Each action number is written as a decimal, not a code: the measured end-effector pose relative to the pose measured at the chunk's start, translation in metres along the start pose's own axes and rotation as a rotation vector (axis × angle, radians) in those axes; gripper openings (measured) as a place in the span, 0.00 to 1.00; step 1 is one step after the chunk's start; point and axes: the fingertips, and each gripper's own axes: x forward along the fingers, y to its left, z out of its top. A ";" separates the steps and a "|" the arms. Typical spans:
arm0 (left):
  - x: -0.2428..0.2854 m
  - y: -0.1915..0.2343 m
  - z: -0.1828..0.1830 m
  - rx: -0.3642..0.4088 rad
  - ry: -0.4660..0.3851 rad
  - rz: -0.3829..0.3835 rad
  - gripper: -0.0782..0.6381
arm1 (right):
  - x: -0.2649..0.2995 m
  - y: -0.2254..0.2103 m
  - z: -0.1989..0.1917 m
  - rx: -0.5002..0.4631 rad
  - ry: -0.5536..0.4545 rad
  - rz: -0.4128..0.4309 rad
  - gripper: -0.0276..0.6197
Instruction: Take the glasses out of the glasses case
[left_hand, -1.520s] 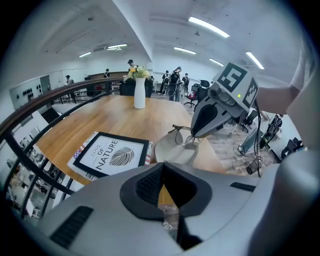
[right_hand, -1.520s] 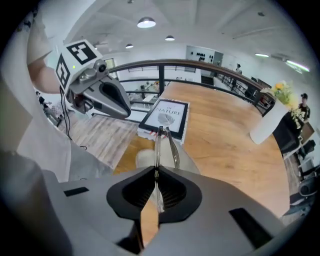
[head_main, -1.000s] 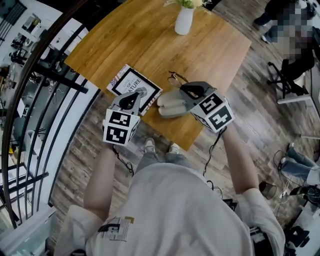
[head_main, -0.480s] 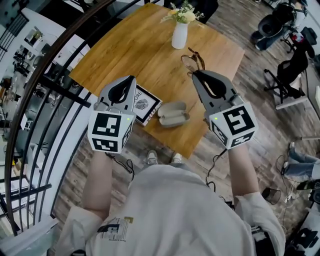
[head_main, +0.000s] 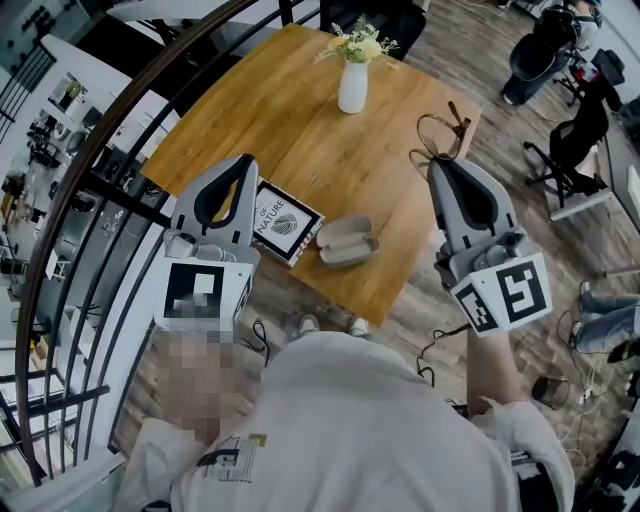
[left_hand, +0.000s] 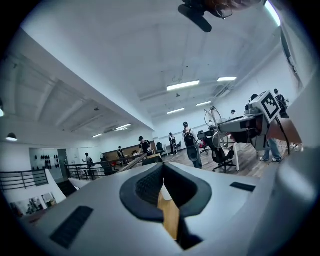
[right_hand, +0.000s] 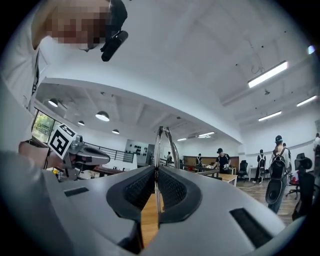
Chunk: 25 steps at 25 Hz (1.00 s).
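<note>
The glasses (head_main: 440, 134), thin dark-framed, hang in the air past the table's right corner, and my right gripper (head_main: 441, 163) is shut on them. In the right gripper view a thin metal part of the glasses (right_hand: 162, 141) stands up between the closed pads of the right gripper (right_hand: 159, 171). The grey glasses case (head_main: 347, 241) lies open on the wooden table (head_main: 300, 110) near its front edge, with nothing in it. My left gripper (head_main: 239, 166) is held high over the table's left side, shut and holding nothing, and in its own view the left gripper (left_hand: 162, 168) has its tips together.
A book (head_main: 283, 222) lies beside the case on its left. A white vase with flowers (head_main: 352, 88) stands at the table's far side. Black railings (head_main: 90, 180) run along the left. Office chairs (head_main: 575, 140) and several people stand further off.
Both grippers have risen well above the table. The right one carried the glasses up and to the right, away from the case. The case stayed open on the table.
</note>
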 end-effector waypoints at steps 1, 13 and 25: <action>-0.002 0.001 0.001 -0.011 -0.005 0.005 0.13 | -0.003 0.001 0.002 0.007 -0.013 -0.003 0.11; -0.021 -0.013 -0.013 -0.039 -0.007 0.021 0.13 | -0.018 0.033 -0.025 0.020 0.002 0.021 0.11; -0.029 -0.028 -0.039 0.013 0.071 0.012 0.13 | -0.017 0.043 -0.052 0.002 0.087 0.077 0.11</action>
